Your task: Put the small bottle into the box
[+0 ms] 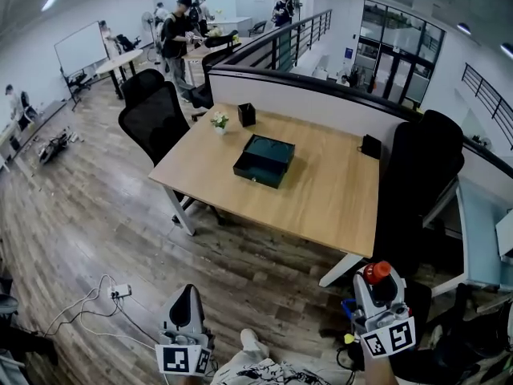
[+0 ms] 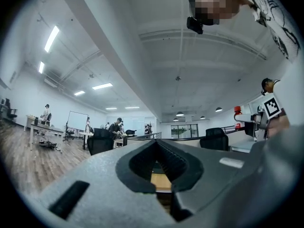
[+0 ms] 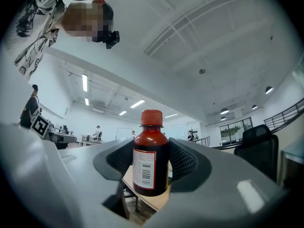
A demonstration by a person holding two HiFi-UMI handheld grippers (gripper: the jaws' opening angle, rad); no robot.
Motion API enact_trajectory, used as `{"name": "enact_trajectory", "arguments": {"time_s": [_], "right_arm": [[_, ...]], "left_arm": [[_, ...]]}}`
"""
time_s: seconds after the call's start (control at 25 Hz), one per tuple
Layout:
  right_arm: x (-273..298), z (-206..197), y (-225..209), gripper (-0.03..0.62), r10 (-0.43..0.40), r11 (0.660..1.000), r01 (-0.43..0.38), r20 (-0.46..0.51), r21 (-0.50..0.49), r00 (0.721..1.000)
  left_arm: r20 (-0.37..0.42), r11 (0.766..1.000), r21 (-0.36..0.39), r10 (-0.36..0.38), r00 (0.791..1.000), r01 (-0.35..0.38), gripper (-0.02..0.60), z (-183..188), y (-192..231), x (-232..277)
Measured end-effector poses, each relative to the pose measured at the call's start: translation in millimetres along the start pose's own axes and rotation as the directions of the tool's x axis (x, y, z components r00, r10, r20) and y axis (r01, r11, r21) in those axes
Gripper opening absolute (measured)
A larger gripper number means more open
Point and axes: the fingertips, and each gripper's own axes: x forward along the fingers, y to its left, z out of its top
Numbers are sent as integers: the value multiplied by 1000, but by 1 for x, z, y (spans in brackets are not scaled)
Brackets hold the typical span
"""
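The small brown bottle [image 3: 150, 160] with a red cap [image 1: 377, 272] and a white label stands upright between the ribbed pads of my right gripper [image 3: 151, 148], which is shut on it. In the head view that gripper [image 1: 378, 285] is low at the right, well short of the wooden table [image 1: 337, 191]. The dark green box [image 1: 264, 160] lies lid-closed near the table's middle. My left gripper [image 1: 188, 295] hangs low at the left over the floor. Its jaws [image 2: 156, 145] meet at the tips with nothing between them.
On the table stand a small potted plant [image 1: 219, 121], a black cube holder [image 1: 246, 115] and a black object [image 1: 370, 146] by the partition. Black office chairs [image 1: 156, 119] [image 1: 421, 175] flank the table. A power strip with cables [image 1: 120, 291] lies on the floor. People stand far back.
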Motion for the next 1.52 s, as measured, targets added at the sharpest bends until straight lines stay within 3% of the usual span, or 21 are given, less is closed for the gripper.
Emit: {"name": "enact_trajectory", "arguments": {"time_s": [0.4,0.88,1.52], "right_arm": [[86,-17,4,229,-40,999,40,-6,-7,999],[145,-37,-9,229,-78,997,77,-49,-18,996],[314,-64,-112,229,42,999,-42,6,22,999]], "left_arm": [[-1,998,-32,-59,998,59,-2,-6,57,80],[-39,993,-67,-100,994,97,-2,-31,88,146],[-25,999,-34,19,1000,-20,-2,-25,99,302]]}}
